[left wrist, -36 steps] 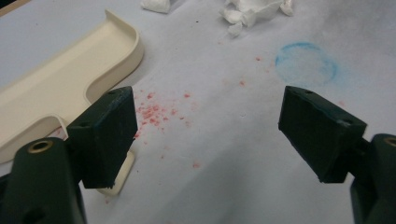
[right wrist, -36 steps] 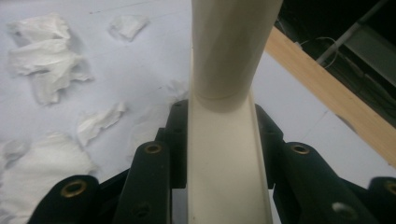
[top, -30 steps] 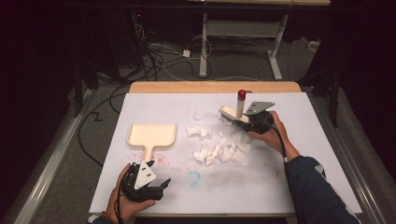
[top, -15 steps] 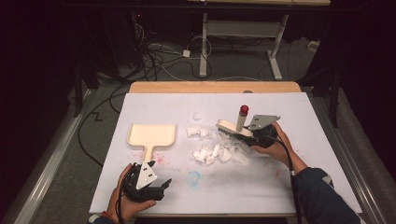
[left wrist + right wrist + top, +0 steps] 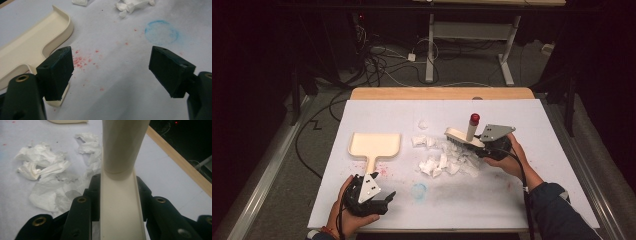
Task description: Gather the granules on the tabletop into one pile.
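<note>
White sheeting covers the bench (image 5: 362, 115), with dark floor and cables beyond its far edge. From the high view, the paper scraps (image 5: 443, 159) lie mid-bench; the cream dustpan (image 5: 374, 146) sits left of them, mouth away from the person, handle pointing back toward the left hand-held gripper (image 5: 371, 194). The right hand-held gripper (image 5: 484, 146) sits just right of the scraps, holding a brush (image 5: 462, 136) whose head lies at their far-right edge, so a sweep would likely run left across open sheet toward the pan. In the left gripper view, the jaws stand wide apart and empty, the dustpan (image 5: 30, 47) handle end by the left jaw, a blue ring stain (image 5: 161, 32) ahead. In the right gripper view, the jaws are clamped on the brush (image 5: 121, 195) handle, its length running straight ahead, the scraps (image 5: 50, 177) left of it.
</note>
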The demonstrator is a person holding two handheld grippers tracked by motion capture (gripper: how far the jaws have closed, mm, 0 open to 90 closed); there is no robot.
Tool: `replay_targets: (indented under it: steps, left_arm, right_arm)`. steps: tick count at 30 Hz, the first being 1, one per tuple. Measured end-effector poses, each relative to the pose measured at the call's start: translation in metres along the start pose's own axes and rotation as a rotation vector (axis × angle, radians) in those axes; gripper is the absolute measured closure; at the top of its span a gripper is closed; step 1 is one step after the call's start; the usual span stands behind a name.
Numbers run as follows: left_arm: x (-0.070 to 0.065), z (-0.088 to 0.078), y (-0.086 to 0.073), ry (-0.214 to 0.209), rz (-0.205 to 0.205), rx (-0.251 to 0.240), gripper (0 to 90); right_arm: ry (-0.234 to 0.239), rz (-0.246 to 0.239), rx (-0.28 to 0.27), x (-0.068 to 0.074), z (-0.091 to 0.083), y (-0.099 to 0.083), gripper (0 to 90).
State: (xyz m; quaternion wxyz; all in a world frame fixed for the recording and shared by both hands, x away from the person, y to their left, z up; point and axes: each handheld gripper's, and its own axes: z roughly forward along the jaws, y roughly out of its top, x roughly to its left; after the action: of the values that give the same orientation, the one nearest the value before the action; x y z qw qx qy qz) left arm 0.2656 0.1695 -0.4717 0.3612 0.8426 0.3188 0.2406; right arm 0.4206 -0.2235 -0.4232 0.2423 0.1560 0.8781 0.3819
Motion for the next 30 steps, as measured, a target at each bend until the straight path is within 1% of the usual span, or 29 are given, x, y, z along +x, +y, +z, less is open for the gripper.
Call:
replay_targets:
  steps: [2, 5, 6, 8, 9, 11, 12, 14, 18, 20, 23, 24, 25, 30]
  left_arm:
    - [0.000, 0.000, 0.000, -0.001, -0.001, -0.001, 19.1]
    - [0.000, 0.000, 0.000, -0.002, -0.001, -0.002, 19.1]
    - [0.000, 0.000, 0.000, -0.002, -0.001, -0.003, 19.1]
    - [0.000, 0.000, 0.000, -0.001, -0.003, -0.004, 19.1]
    - [0.000, 0.000, 0.000, -0.001, -0.003, -0.003, 19.1]
    - [0.000, 0.000, 0.000, -0.002, -0.003, -0.002, 19.1]
    - [0.000, 0.000, 0.000, 0.001, -0.002, -0.002, 19.1]
    - [0.000, 0.000, 0.001, 0.002, -0.001, 0.000, 19.1]
    - [0.002, 0.000, 0.000, 0.002, -0.008, -0.003, 19.1]
    - [0.003, -0.001, 0.000, 0.004, -0.012, -0.010, 19.1]
    - [0.004, -0.001, -0.001, 0.006, -0.015, -0.010, 19.1]
    - [0.005, -0.002, -0.001, 0.005, -0.018, -0.012, 19.1]
    - [0.006, -0.003, -0.001, 0.005, -0.020, -0.012, 19.1]
    - [0.006, -0.004, -0.004, 0.009, -0.032, -0.018, 19.1]
  right_arm:
    - [-0.003, 0.010, -0.013, -0.004, -0.002, 0.000, 67.8]
    - [-0.013, 0.043, -0.036, -0.009, -0.004, 0.003, 67.8]
    - [-0.013, 0.046, -0.045, -0.010, -0.005, 0.004, 67.7]
    - [-0.027, 0.057, -0.055, -0.013, -0.007, 0.006, 67.8]
    - [-0.037, 0.063, -0.056, -0.014, -0.007, 0.008, 67.8]
    - [-0.039, 0.072, -0.064, -0.017, -0.006, 0.012, 67.8]
    - [-0.043, 0.068, -0.067, -0.019, -0.006, 0.014, 67.8]
    - [-0.044, 0.075, -0.064, -0.023, -0.003, 0.020, 67.8]
    - [-0.050, 0.089, -0.057, -0.035, 0.010, 0.034, 67.8]
    - [-0.046, 0.086, -0.039, -0.040, 0.020, 0.042, 67.8]
    - [-0.058, 0.085, -0.007, -0.046, 0.036, 0.052, 67.8]
    - [-0.049, 0.081, 0.000, -0.048, 0.041, 0.055, 67.8]
    - [-0.048, 0.085, 0.004, -0.048, 0.047, 0.058, 67.8]
    - [-0.038, 0.051, 0.029, -0.044, 0.069, 0.070, 67.8]
